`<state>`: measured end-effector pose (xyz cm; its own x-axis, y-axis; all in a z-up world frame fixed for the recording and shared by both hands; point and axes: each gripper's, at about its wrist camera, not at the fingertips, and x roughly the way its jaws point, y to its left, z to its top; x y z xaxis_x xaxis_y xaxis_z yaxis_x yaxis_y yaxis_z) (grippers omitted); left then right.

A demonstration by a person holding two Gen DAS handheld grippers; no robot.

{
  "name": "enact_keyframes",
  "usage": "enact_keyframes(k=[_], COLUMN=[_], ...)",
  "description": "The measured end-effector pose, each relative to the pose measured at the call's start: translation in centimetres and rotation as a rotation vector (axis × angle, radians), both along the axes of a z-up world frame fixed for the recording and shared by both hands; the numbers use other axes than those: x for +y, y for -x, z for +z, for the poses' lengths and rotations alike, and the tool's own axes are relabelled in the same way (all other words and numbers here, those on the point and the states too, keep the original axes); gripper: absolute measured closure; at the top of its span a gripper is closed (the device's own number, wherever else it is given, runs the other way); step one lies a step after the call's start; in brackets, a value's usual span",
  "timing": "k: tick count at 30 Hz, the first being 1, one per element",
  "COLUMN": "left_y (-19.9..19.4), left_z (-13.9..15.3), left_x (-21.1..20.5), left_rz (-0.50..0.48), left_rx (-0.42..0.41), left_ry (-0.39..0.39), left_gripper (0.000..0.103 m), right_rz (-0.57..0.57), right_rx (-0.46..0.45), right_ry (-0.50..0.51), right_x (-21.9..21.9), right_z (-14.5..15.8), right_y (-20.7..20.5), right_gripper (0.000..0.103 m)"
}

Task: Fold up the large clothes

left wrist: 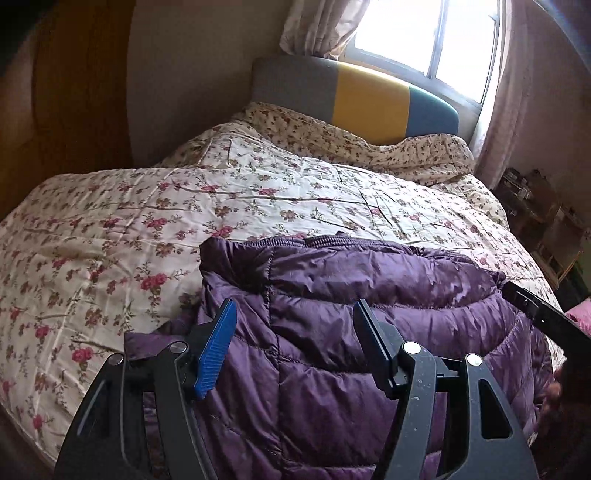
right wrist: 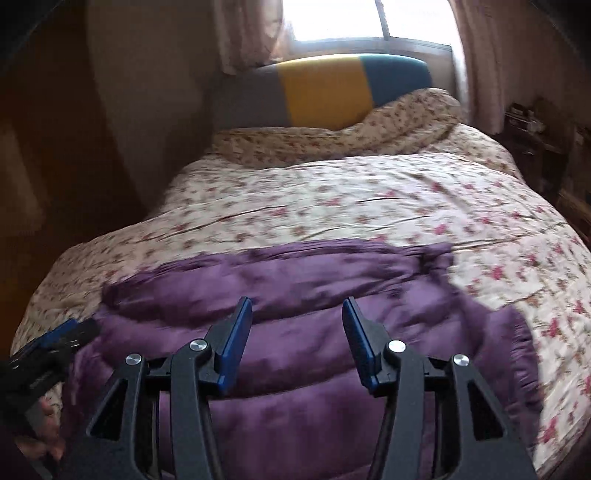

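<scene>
Purple quilted jacket [left wrist: 369,325] is lying on the floral bed quilt [left wrist: 110,229]. Left gripper [left wrist: 293,314] and right gripper [right wrist: 297,312] are hovering above the jacket, fingers spread, gripping nothing.

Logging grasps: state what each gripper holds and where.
Nothing is held. The left gripper and right gripper both hover open above the purple jacket.

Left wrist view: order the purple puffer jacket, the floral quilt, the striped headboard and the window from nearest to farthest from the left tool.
1. Purple puffer jacket, directly under the open left tool.
2. Floral quilt, spread beyond and to the left.
3. Striped headboard, at the bed's far end.
4. Window, behind the headboard, upper right.
</scene>
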<state>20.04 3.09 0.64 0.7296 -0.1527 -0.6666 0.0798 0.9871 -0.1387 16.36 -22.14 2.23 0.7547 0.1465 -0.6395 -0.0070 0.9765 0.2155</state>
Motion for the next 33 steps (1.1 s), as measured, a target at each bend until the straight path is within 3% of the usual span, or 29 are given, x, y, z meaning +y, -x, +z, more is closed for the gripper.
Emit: enact_keyframes(k=[6, 13, 20, 28, 33], left_y=[-0.7, -1.8, -2.2, -2.1, 0.4], left_z=[-1.9, -5.1, -6.4, -5.4, -2.9], left_x=[0.2, 1.8, 1.8, 2.3, 4.9], left_rz=[0.003, 0.018, 0.016, 0.008, 0.052], left_rx=[0.037, 0.078, 0.081, 0.126, 0.085], left_ry=[0.001, 0.058, 0.082, 0.106, 0.145], left_gripper=[0.038, 0.037, 0.037, 0.035, 0.026], right_rz=[0.06, 0.05, 0.049, 0.069, 0.099], right_rx=[0.022, 0.044, 0.077, 0.114, 0.061], right_ry=[0.049, 0.097, 0.123, 0.058, 0.039], right_x=[3.9, 4.9, 5.4, 4.1, 3.4], right_z=[-2.7, -5.8, -8.2, -6.9, -3.9], right_y=[-0.2, -1.3, -2.5, -2.1, 0.9], right_gripper=[0.052, 0.053, 0.053, 0.052, 0.054])
